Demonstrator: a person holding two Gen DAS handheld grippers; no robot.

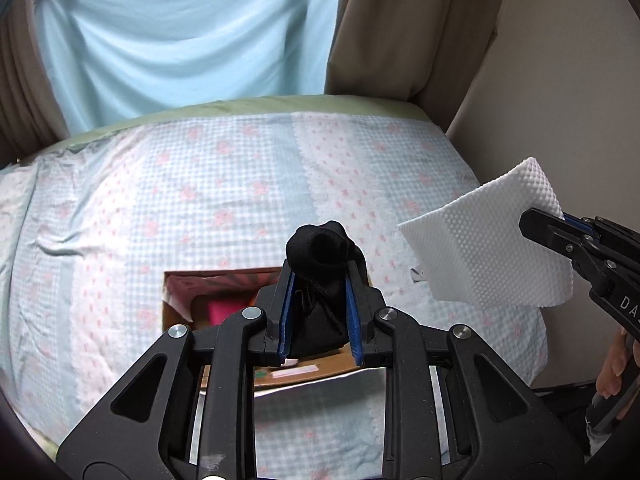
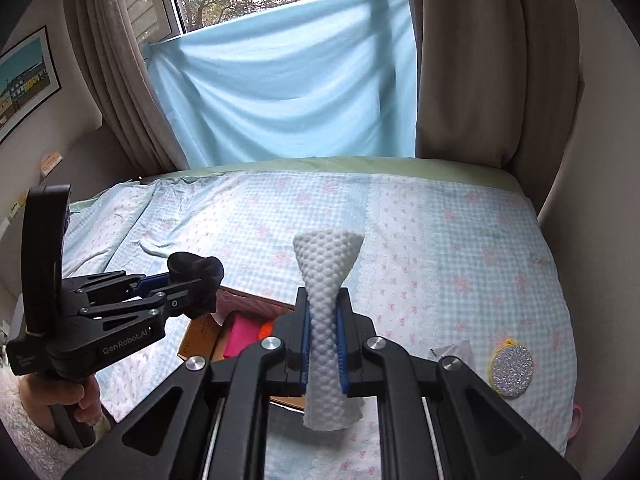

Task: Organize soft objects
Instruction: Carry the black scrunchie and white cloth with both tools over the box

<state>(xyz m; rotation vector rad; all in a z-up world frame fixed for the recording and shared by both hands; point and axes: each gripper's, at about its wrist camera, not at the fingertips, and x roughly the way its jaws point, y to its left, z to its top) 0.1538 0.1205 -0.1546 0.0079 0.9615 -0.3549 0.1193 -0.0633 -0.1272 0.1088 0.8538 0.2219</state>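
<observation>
While one tool (image 1: pixel 320 280) pinches bunched black fabric (image 1: pixel 320 248), another (image 2: pixel 322 336) clamps dimpled white cloth (image 2: pixel 328 264).

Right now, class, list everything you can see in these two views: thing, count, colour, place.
sock: one, black, in left claw
cloth: one, white, dimpled, in right claw
box: one, cardboard, open, on bed, pink items inside
disc: one, silver glitter, yellow rim, on bed
bedspread: one, blue-and-pink check, over bed
sheet: one, light blue, across window
curtains: two, beige, beside window
picture: one, on wall
left claw: shut on sock
right claw: shut on cloth
</observation>
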